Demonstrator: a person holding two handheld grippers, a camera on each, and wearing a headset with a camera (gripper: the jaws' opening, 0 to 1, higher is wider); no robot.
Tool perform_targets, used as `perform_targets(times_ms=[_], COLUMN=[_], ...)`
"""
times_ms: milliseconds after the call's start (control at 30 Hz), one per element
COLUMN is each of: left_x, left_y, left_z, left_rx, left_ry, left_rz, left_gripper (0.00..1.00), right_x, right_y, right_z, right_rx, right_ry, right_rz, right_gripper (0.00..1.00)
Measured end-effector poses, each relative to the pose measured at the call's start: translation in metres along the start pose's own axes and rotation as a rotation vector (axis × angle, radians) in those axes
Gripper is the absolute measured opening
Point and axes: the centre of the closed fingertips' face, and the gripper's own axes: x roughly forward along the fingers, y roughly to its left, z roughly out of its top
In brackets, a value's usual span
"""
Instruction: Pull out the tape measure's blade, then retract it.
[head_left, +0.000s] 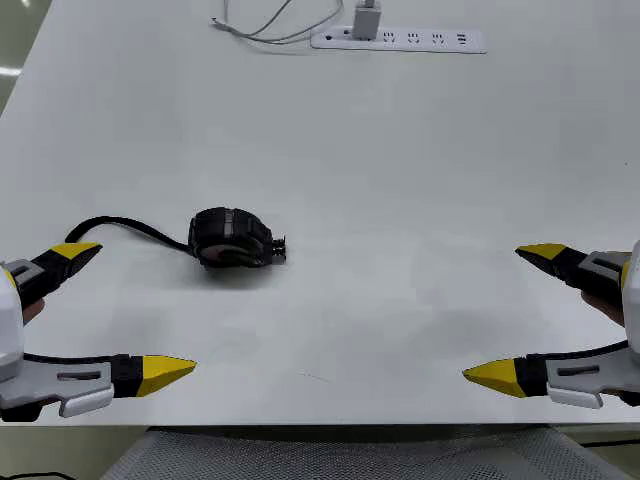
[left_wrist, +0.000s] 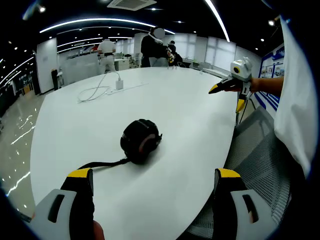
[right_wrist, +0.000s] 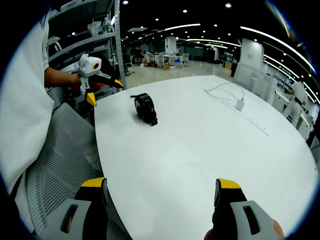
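The left tool (head_left: 120, 310) and right tool (head_left: 495, 312), yellow-tipped jaws spread wide and empty, hover at 8 and 4 o'clock, the round black strapped tape measure (head_left: 232, 238) lying untouched on the smooth white desk (head_left: 420, 180) toward 9 o'clock. I judge the left should clamp the case while the right nips the blade hook at its 3 o'clock side and draws level. The slick top may let it slide; a white power strip (head_left: 400, 39) sits at 12 o'clock, a strip-lit office beyond.
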Motion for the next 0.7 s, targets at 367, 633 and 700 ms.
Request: perform_targets(times_ms=[367, 633, 700], left_x=[-0.0008, 0.0003, 0.0010], left_y=[0.0018, -0.0006, -0.0018], left_z=[0.0001, 0.0020, 0.0022], left_rx=[0.005, -0.006, -0.010], left_ry=[-0.002, -0.014, -0.014], left_rz=[0.011, -0.006, -0.016], left_gripper=[0.99, 0.92, 0.90], right_x=[0.0005, -0.0002, 0.0005], right_y=[0.0002, -0.0025, -0.0011], right_z=[0.0015, 0.0013, 0.0002], right_rx=[-0.010, -0.010, -0.004], right_ry=[-0.007, -0.008, -0.004], right_rz=[-0.006, -0.015, -0.007], right_gripper=[0.89, 0.88, 0.88])
